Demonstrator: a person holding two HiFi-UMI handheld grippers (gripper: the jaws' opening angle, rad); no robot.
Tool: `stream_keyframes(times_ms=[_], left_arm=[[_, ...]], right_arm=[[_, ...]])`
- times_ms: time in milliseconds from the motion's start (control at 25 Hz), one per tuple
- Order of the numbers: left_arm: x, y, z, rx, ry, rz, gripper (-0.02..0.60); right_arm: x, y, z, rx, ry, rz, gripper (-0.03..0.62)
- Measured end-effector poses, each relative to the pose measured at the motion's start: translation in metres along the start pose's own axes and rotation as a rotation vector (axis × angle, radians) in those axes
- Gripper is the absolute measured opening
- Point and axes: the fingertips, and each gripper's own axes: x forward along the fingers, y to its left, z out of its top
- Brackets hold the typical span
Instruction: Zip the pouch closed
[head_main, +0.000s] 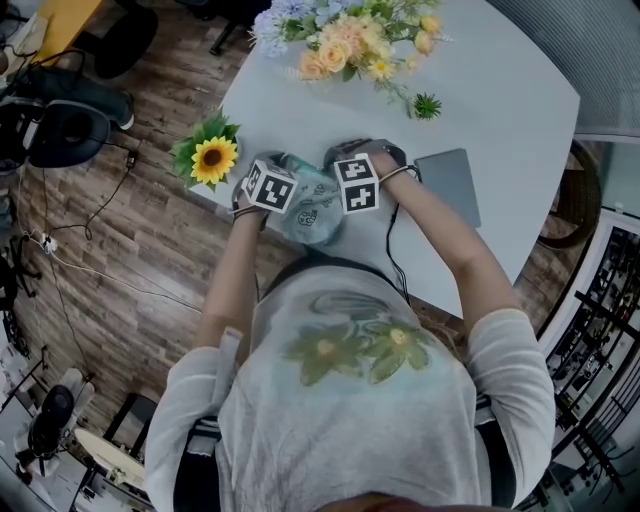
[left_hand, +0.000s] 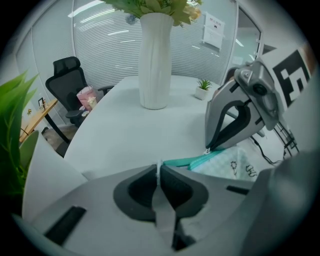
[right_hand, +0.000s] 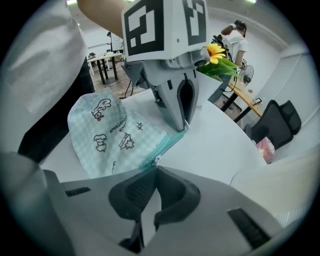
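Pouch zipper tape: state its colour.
Teal; the zipper tape shows best in the right gripper view.

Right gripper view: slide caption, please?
Right gripper shut on the zipper pull of a mint checked fabric pouch; left gripper pinches its far end.

Left gripper (head_main: 268, 187), right gripper (head_main: 357, 183) side by side over pale pouch (head_main: 312, 212), white table (head_main: 500, 100) edge; sunflower (head_main: 213, 160) left.

White short-sleeved shirt (head_main: 350, 400), pale floral print. Grey tongs (left_hand: 159, 172), dark pads (left_hand: 140, 192), black-and-white marker cubes (head_main: 357, 183).
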Motion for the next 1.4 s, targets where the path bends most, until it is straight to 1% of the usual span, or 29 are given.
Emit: stream_keyframes(times_ms=[160,560,760,920,1120,1400], left_arm=[[0.000,0.001,0.001,0.001,-0.003,0.005,0.028],[0.001,0.000,0.000,0.004,-0.002,0.008,0.028],[-0.001,0.000,0.000,0.006,-0.005,0.009,0.028],[0.000,0.000,0.000,0.009,-0.006,0.009,0.028],[0.001,0.000,0.000,0.009,-0.007,0.010,0.028],[0.002,0.001,0.000,0.014,-0.008,0.011,0.028]], right_arm=[[-0.002,-0.001,-0.005,-0.033,0.028,-0.002,0.017],[-0.010,-0.004,-0.006,-0.005,0.017,-0.017,0.017],[-0.010,-0.001,-0.009,-0.036,0.041,-0.015,0.017],[-0.012,-0.001,-0.009,-0.035,0.040,-0.016,0.017],[-0.014,0.000,-0.012,-0.074,0.060,-0.017,0.017],[-0.014,0.003,-0.015,-0.063,0.063,-0.021,0.017]])
